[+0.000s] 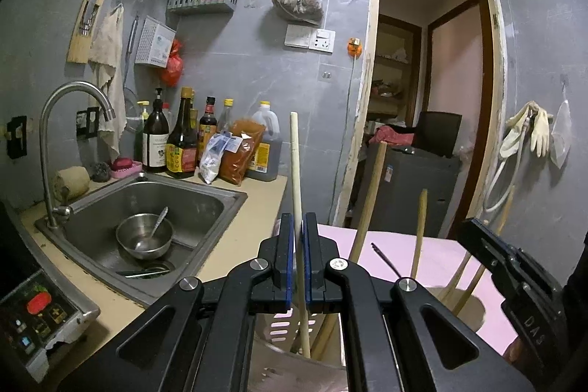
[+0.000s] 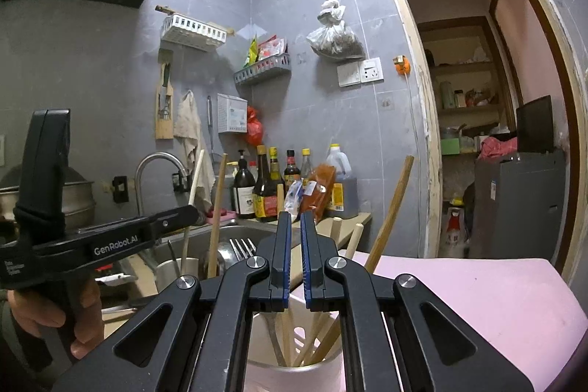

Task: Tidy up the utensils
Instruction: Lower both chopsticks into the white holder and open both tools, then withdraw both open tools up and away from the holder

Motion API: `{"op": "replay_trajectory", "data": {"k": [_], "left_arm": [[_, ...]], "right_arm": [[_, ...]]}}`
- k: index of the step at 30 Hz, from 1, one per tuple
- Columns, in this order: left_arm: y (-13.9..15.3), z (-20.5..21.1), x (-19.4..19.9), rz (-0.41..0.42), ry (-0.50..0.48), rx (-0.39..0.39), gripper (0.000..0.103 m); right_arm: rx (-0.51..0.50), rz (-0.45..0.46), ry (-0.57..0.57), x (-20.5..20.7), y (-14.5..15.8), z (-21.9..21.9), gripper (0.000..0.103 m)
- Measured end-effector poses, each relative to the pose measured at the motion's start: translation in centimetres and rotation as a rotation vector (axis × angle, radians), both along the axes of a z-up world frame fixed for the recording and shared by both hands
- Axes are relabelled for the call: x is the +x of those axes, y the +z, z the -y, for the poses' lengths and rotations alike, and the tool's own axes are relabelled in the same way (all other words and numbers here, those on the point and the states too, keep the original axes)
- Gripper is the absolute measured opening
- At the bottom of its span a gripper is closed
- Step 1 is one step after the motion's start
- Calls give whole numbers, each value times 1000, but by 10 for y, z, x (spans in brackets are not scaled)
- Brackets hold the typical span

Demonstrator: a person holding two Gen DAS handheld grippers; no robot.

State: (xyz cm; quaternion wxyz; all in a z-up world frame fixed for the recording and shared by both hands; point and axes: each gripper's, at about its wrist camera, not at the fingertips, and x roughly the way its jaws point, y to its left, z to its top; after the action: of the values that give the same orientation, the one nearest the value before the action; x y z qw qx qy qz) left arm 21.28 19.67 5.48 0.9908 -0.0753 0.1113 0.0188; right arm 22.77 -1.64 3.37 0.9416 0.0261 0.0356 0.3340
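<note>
Left wrist view shows the left hand-held gripper (image 1: 298,245) clamped on a pale chopstick (image 1: 297,193), held upright so its lower end drops into the slotted utensil holder (image 1: 279,329) just below the fingers; other wooden utensils (image 1: 369,201) already stand there, to the gripper's right. Beyond it to the left, the sink (image 1: 205,197) holds a bowl (image 1: 144,236) and spoon — likely waiting. The right hand-held gripper (image 2: 296,248) is pressed together and seemingly empty, poised above a white cup of utensils (image 2: 297,373).

A small home kitchen: a steel sink (image 1: 154,208) with faucet (image 1: 55,149), sauce bottles (image 1: 182,138) on the counter (image 1: 253,208), wall racks (image 1: 202,2) on grey tiles.
</note>
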Motion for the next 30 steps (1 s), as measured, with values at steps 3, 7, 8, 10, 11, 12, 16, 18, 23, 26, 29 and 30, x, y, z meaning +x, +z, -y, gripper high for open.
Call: {"op": "replay_trajectory", "data": {"k": [3, 7, 8, 10, 11, 12, 16, 18, 23, 26, 29, 30], "left_arm": [[0, -2, 0, -9, 11, 2, 3], [1, -5, -2, -19, 6, -8, 3], [2, -5, -2, -23, 1, -10, 3], [2, -4, -2, -26, 5, 1, 3], [2, -4, -2, -28, 7, 9, 3], [2, -3, -1, -31, 12, 18, 3], [0, -3, 1, -31, 22, 18, 3], [-1, -3, 1, -26, 24, 19, 3], [-1, -1, -1, -33, 12, -5, 3], [-1, 2, -4, -38, 8, -3, 4], [-1, 6, -8, -39, 1, -13, 6], [-1, 8, -9, -39, -1, -16, 6]], "right_arm": [[6, -9, -9, 0, 0, 3, 5], [18, -10, -12, -3, 2, 7, 9], [21, -8, -13, -4, 3, 9, 10], [30, -6, -9, -7, 5, 12, 14], [32, -3, -9, -8, 6, 13, 16], [35, 0, -8, -10, 8, 14, 17], [41, 5, -12, -14, 11, 20, 17], [38, 6, -19, -16, 12, 24, 17], [44, -6, -47, -20, 13, 36, 20], [54, -16, -65, -23, 13, 45, 23], [58, -21, -76, -26, 14, 53, 26], [58, -23, -82, -27, 15, 56, 28]]}}
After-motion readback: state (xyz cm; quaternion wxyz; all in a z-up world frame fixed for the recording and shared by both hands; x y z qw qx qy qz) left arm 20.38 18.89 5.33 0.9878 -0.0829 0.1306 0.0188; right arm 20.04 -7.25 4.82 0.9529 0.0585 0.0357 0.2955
